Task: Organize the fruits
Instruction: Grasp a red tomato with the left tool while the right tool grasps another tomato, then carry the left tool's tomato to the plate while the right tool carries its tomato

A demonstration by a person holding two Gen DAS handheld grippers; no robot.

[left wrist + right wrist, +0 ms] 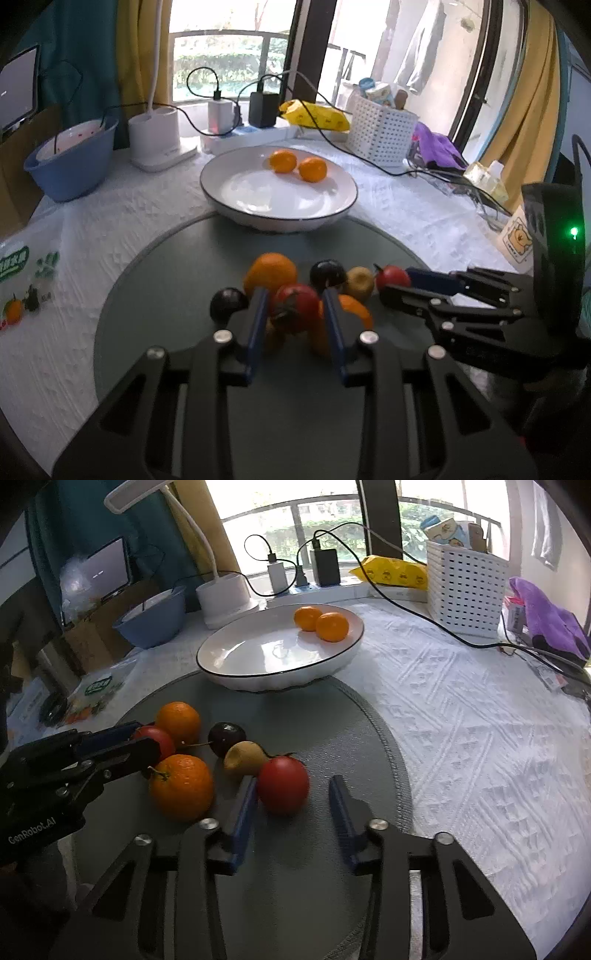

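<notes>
White plate with a thin dark rim line, holding two orange mandarins at 1 o'clock. Grey-green round mat bearing two larger oranges, two red fruits, two near-black plums and one yellow-brown fruit. White tablecloth embossed with a zigzag pattern. Left gripper and right gripper: black frames, blue fingers. At 1 o'clock, white perforated basket; beyond it, purple cloth; at 10 o'clock, blue bowl.
</notes>
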